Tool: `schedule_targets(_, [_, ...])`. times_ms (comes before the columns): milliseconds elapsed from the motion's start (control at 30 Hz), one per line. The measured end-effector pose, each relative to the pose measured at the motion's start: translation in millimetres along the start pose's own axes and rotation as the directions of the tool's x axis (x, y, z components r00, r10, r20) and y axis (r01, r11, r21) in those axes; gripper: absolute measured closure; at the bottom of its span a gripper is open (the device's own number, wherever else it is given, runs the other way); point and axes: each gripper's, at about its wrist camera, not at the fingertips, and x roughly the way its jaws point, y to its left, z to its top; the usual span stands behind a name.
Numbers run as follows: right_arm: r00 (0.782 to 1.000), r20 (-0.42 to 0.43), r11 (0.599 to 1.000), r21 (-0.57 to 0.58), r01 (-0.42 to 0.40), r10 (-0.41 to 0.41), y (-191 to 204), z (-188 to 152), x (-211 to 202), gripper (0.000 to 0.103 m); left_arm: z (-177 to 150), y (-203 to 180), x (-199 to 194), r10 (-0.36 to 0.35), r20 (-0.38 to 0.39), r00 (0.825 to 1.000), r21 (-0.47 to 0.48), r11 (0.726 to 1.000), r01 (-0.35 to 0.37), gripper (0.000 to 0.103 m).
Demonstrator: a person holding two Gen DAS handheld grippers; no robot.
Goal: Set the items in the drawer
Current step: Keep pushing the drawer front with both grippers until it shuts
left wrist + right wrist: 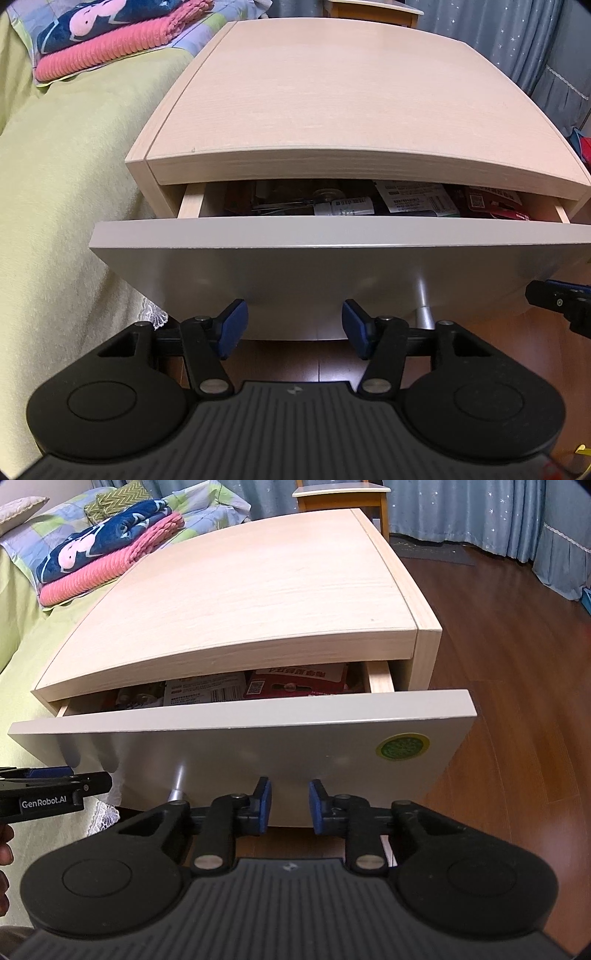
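Note:
A pale wooden nightstand (pixel 332 92) (pixel 240 590) has its top drawer (pixel 332 266) (pixel 258 746) pulled partly out. Inside lie a white barcode packet (pixel 413 197) (pixel 207 692), a red packet (pixel 491 201) (pixel 295 683) and a small labelled bottle (pixel 343 206). A silver handle (pixel 423 306) (pixel 177 786) hangs under the drawer front. My left gripper (pixel 291 325) is open and empty, just before the drawer front's lower edge. Right of the handle, my right gripper (pixel 290 805) is open by a narrower gap and holds nothing. Each gripper shows at the edge of the other's view.
A bed with a yellow-green cover (pixel 66 184) (pixel 14 602) lies left of the nightstand, with folded pink and blue blankets (pixel 110 40) (pixel 103 554) on it. Dark wooden floor (pixel 517 701) spreads to the right. Grey curtains (pixel 480 509) and a wooden stool (pixel 340 494) stand behind.

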Motion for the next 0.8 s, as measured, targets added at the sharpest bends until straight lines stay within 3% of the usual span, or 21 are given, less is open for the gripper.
schedule_targets(800, [1.0, 0.02, 1.0, 0.02, 0.0, 0.0, -6, 15, 9, 0.083, 4, 1, 9, 0.011, 0.013, 1.0, 0.021, 1.0, -0.011, 0.044])
